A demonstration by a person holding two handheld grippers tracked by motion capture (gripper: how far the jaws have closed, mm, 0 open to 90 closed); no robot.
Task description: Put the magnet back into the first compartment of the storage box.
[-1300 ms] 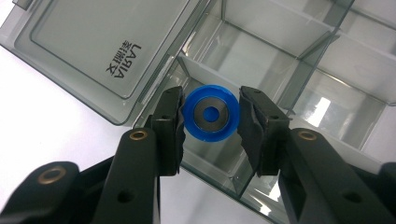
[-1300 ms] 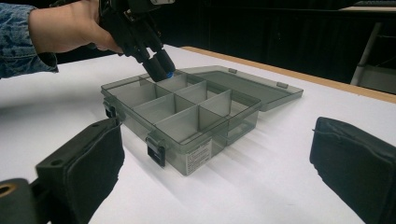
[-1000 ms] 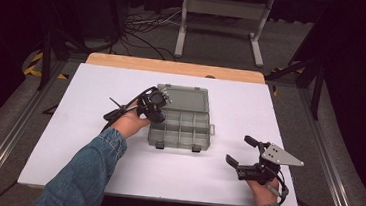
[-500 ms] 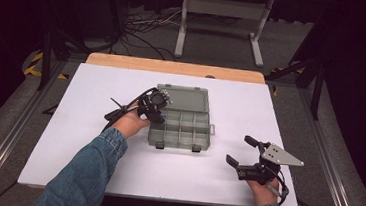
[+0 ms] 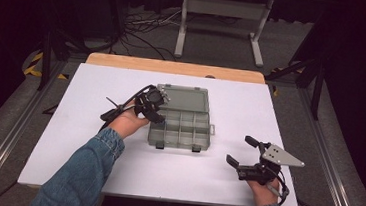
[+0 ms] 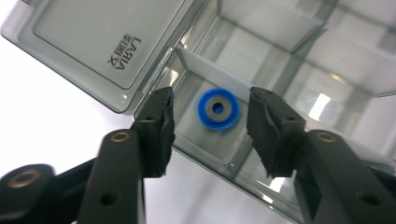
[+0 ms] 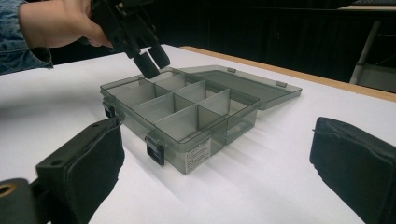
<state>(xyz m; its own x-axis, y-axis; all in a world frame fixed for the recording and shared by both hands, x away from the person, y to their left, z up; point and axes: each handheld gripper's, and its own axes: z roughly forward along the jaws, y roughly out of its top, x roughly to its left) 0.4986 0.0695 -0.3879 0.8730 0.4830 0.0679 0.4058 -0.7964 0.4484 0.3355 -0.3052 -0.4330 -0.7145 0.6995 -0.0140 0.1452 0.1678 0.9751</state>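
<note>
White table top [image 5: 92,140], bare along left edge. Wooden board edge [image 5: 174,67] behind far side. Grey metal stand [image 5: 222,16] on floor beyond, two feet toward table. Tangled cables [image 5: 145,22] left of stand. Yellow-black hazard tape [image 5: 36,65] on floor at left.

Blue ring with grey centre [image 6: 217,108] lay flat in a corner compartment of the open smoky-clear organizer box [image 5: 184,128], lid [image 5: 182,97] flat toward the desk's far edge.
</note>
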